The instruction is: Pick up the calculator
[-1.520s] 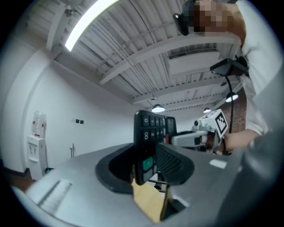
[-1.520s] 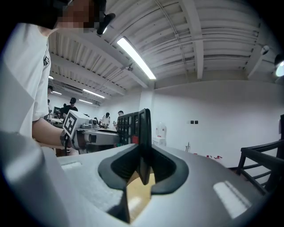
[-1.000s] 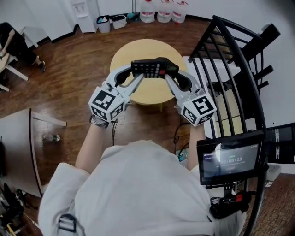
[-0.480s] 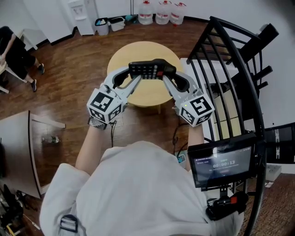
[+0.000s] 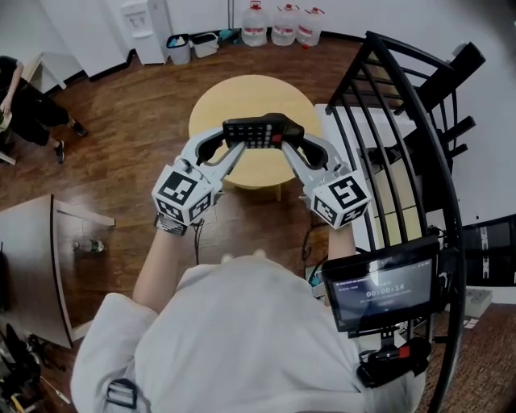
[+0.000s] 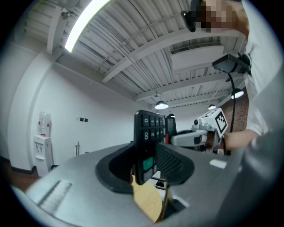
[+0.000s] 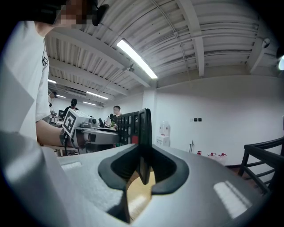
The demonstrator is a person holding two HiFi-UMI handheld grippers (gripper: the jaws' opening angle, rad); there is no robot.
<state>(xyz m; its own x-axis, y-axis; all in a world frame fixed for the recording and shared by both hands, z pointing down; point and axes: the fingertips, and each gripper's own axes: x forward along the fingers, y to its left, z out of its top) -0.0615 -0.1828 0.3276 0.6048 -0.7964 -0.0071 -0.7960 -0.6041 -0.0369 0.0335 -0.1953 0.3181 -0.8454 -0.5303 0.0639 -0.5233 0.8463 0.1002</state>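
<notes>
A black calculator (image 5: pixel 256 131) with a red key hangs in the air over the round yellow table (image 5: pixel 242 89), held between both grippers. My left gripper (image 5: pixel 235 139) is shut on its left end, and my right gripper (image 5: pixel 284 140) is shut on its right end. In the left gripper view the calculator (image 6: pixel 148 128) stands on edge between the dark pads of the left gripper (image 6: pixel 148 170), keys facing me. The right gripper view shows the calculator (image 7: pixel 135 122) edge-on, clamped in the right gripper (image 7: pixel 143 170), with the other gripper behind it.
A black slatted chair frame (image 5: pixel 403 121) stands close on the right. A small screen (image 5: pixel 383 278) is mounted near my right side. A grey desk (image 5: pixel 32 258) is at the left. Water bottles (image 5: pixel 278 20) and a dispenser (image 5: pixel 145 24) line the far wall. A person (image 5: pixel 24 105) sits far left.
Both grippers keep the same hold on the calculator. Only the head view has shifted a little, and the person at far left has moved.
</notes>
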